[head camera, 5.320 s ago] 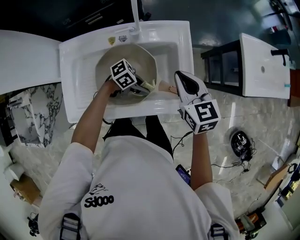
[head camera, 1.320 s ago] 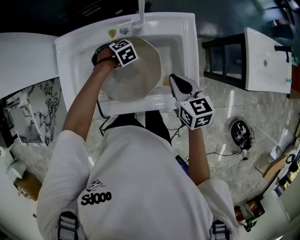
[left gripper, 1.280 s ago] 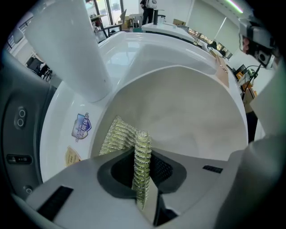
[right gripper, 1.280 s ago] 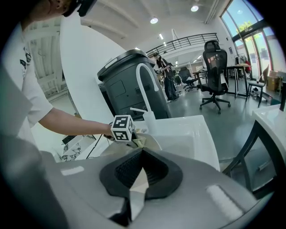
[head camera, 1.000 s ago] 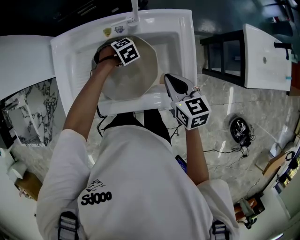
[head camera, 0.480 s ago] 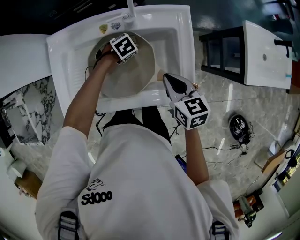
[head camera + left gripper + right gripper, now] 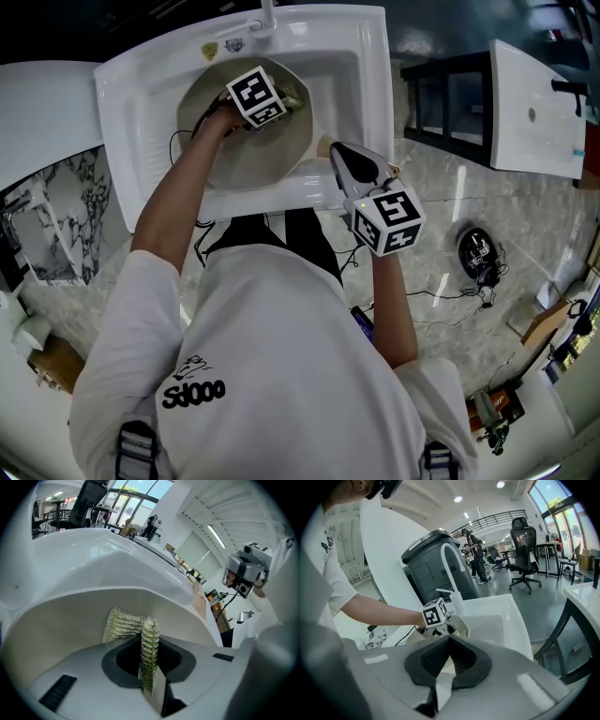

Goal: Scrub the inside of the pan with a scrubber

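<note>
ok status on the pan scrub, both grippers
Left gripper shut on scrubber, against pan inner wall. Right gripper shut on pan edge, in sink. Nothing in the way.

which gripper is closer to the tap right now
Left. The left gripper is inside the pan just below the tap, clamping the scrubber. The right gripper is shut on the pan handle near the sink's front rim, farther away.
</note>
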Motion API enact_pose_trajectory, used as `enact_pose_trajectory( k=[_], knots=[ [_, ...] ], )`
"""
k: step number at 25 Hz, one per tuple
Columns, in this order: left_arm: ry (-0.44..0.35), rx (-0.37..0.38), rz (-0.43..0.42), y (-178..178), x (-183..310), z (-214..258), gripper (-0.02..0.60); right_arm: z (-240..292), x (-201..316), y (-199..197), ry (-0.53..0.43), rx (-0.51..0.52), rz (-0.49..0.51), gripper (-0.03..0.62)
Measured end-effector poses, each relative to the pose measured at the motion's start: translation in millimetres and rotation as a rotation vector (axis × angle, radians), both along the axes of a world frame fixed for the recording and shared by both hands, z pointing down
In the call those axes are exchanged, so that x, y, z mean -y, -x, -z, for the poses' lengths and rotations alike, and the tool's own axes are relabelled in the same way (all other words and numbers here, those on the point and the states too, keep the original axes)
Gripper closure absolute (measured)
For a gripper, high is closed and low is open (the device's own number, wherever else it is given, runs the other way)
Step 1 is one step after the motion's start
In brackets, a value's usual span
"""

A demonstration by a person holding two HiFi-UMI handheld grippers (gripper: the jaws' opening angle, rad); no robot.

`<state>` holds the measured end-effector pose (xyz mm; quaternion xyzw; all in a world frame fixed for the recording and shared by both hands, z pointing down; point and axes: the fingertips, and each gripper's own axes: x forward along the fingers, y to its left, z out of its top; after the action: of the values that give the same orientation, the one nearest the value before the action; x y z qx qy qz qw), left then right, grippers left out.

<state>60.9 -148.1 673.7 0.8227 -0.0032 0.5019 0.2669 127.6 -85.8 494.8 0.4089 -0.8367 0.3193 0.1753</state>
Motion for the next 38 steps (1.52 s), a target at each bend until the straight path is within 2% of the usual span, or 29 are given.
enact_pose_trajectory(
  k=[4, 15, 21, 25, 29, 32, 35, 38],
  knots=[
    [0.077, -0.046, 0.012, -5.6, -10.7, 3.6, 0.52, 1.6, 0.3, 0.8, -0.002, 0.001, -0.002, 0.585],
    [0.315, -0.064, -0.184, -7.5, -80.5, 12.7, 0.52, 1.9, -0.1, 17.4, -0.005, 0.01, 0.009, 0.585],
    [0.434, -0.056, -0.214, -2.4, -107.6, 17.5, 0.52, 2.0, -5.4, 23.8, 0.0, 0.013, 0.013, 0.585],
    [0.481, 0.012, -0.273, 15.6, -125.4, 15.6, 0.52, 3.0, -9.7, 31.1, -0.002, 0.016, 0.016, 0.585],
    [0.524, 0.116, -0.346, 46.9, -144.7, 11.1, 0.52, 3.2, -12.7, 38.6, -0.006, 0.017, 0.022, 0.585],
    [0.545, 0.197, -0.365, 71.9, -150.7, 8.2, 0.52, 4.4, -14.1, 47.0, -0.004, 0.028, 0.025, 0.585],
    [0.526, 0.313, -0.383, 98.6, -147.8, 2.7, 0.52, 11.4, -14.1, 55.8, -0.015, 0.049, 0.027, 0.585],
    [0.465, 0.427, -0.406, 124.4, -136.5, -2.0, 0.52, 16.1, -13.6, 60.6, -0.027, 0.05, 0.033, 0.585]
  ],
)
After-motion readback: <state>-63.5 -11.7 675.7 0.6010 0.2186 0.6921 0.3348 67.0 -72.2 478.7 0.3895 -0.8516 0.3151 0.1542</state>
